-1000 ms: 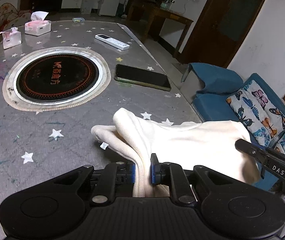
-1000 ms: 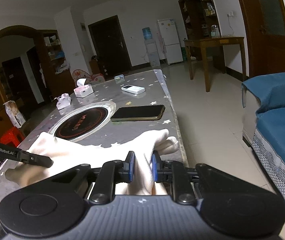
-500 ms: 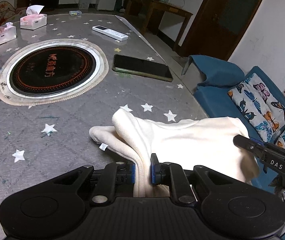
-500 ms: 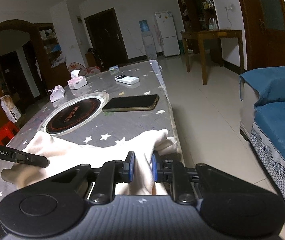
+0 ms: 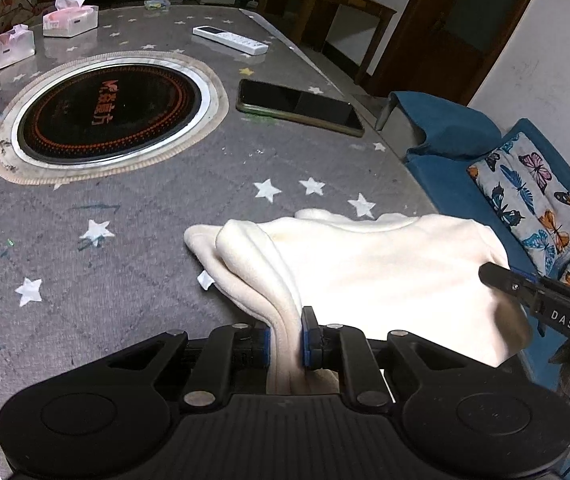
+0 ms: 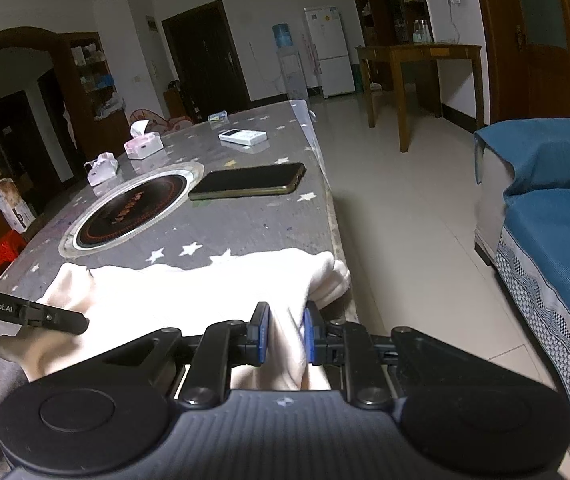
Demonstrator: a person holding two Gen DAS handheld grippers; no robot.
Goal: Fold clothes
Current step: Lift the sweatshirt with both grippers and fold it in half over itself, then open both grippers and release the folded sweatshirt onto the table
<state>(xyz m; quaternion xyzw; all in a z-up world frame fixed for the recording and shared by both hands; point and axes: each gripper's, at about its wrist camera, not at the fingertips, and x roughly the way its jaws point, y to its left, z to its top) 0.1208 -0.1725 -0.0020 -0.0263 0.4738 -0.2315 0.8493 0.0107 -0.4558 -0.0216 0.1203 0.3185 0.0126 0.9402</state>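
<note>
A cream garment (image 5: 365, 264) is stretched between my two grippers over the near right end of the grey star-patterned table (image 5: 145, 208). My left gripper (image 5: 286, 334) is shut on a thick folded bunch of its left edge. My right gripper (image 6: 285, 334) is shut on the other end, close to the table's right edge, where the garment (image 6: 189, 292) sags onto the tabletop. In the left wrist view the right gripper's finger (image 5: 541, 300) pokes in from the right against the cloth. The left gripper's finger (image 6: 29, 312) shows at the left of the right wrist view.
A round black induction hob (image 5: 109, 112) is set into the table (image 6: 245, 220). A dark phone (image 5: 299, 106) lies right of it, a white remote (image 5: 229, 39) farther back, and two tissue packs (image 5: 69, 20) at the far left. A blue sofa (image 6: 557, 232) stands to the right across bare floor.
Both grippers have sunk toward the table with the garment held between them. The hob and phone look nearer, and the cloth's far edge lies lower on the tabletop.
</note>
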